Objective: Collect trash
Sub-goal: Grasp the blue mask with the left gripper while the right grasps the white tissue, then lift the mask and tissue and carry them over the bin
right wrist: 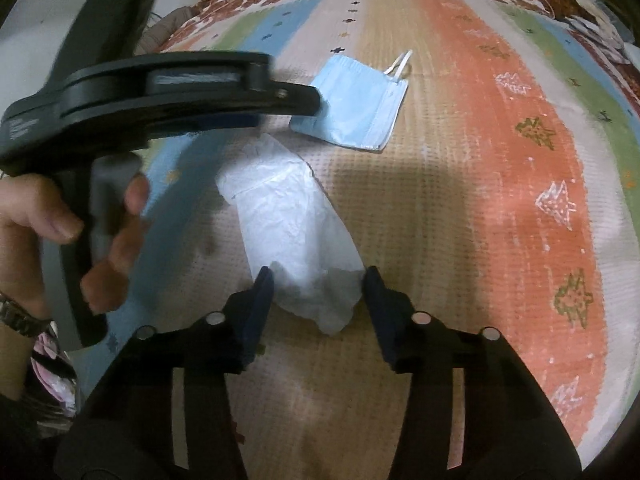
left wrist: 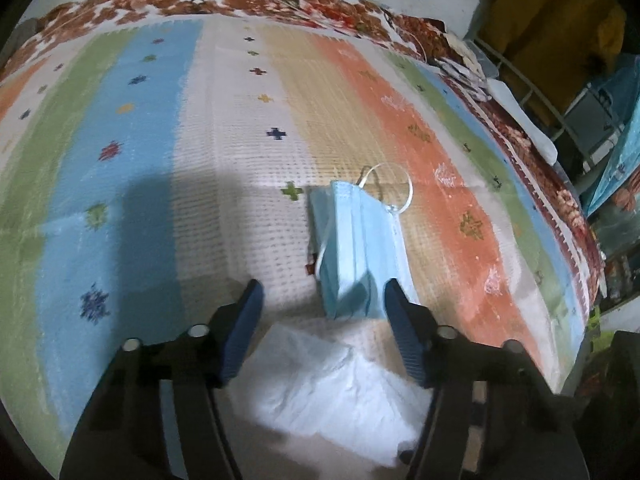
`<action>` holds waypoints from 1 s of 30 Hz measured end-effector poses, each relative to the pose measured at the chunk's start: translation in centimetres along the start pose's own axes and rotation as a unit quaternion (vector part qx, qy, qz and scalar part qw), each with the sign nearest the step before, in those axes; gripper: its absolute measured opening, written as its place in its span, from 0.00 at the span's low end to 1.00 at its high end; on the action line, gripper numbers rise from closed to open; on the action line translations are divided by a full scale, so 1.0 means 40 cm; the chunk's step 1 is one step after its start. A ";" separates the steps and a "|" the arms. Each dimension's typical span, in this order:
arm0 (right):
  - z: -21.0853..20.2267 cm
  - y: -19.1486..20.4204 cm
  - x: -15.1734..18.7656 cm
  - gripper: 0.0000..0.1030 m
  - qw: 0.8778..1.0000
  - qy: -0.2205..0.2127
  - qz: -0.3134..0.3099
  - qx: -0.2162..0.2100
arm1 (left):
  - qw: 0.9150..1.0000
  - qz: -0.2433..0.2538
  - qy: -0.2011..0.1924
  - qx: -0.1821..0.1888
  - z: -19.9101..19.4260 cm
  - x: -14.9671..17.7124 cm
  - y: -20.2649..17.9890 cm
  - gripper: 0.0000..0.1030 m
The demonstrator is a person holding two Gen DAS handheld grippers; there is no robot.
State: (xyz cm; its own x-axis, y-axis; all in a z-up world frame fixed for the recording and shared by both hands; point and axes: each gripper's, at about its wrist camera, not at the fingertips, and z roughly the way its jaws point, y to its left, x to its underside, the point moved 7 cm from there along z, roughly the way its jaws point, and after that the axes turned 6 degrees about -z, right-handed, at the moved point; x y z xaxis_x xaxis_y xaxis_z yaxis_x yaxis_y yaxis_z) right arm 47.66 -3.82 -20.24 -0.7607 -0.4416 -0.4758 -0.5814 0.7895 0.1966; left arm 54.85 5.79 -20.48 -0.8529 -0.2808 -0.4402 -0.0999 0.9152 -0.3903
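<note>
Two bits of trash lie out on the striped bedspread, both near the middle of it: a blue mask and, just beside it on the near side, a crumpled white tissue. The right gripper comes down over the tissue's near end, fingers narrowed to about the width of the paper and flanking it, but I can't tell whether the pads are pressing yet. The left gripper sits half open over the mask's near corner, one finger at its edge and nothing pinched. The risk here is that both pieces are thin and flat, so the pads may close on bedspread weave instead, or the tissue may tear. The tissue's long axis runs from the right gripper toward the mask; the mask's ear loop points toward the far edge.
</note>
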 end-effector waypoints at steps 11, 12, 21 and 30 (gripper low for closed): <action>-0.018 -0.026 -0.001 0.01 1.000 0.002 0.001 0.010 | 1.000 -0.005 -0.017 -0.020 -0.028 0.006 -0.001 0.07; -0.026 -0.026 -0.003 0.01 1.000 0.001 -0.001 0.012 | 1.000 -0.010 -0.020 -0.020 -0.046 0.007 0.003 0.07; -0.119 0.011 0.009 0.01 0.999 -0.007 -0.036 0.031 | 0.997 -0.035 -0.051 -0.036 -0.215 0.019 0.024 0.05; -0.259 0.058 0.017 0.01 0.997 -0.038 -0.060 0.040 | 0.995 -0.044 -0.067 -0.061 -0.388 0.083 0.031 0.05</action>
State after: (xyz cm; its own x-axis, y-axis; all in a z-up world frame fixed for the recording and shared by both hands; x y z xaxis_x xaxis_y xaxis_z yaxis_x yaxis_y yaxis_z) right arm 42.80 -6.70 -11.22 -0.6611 -0.5042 -0.5557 -0.6396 0.7659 0.0660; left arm 43.95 10.48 -9.89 -0.7630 -0.3898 -0.5157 -0.2392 0.9114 -0.3349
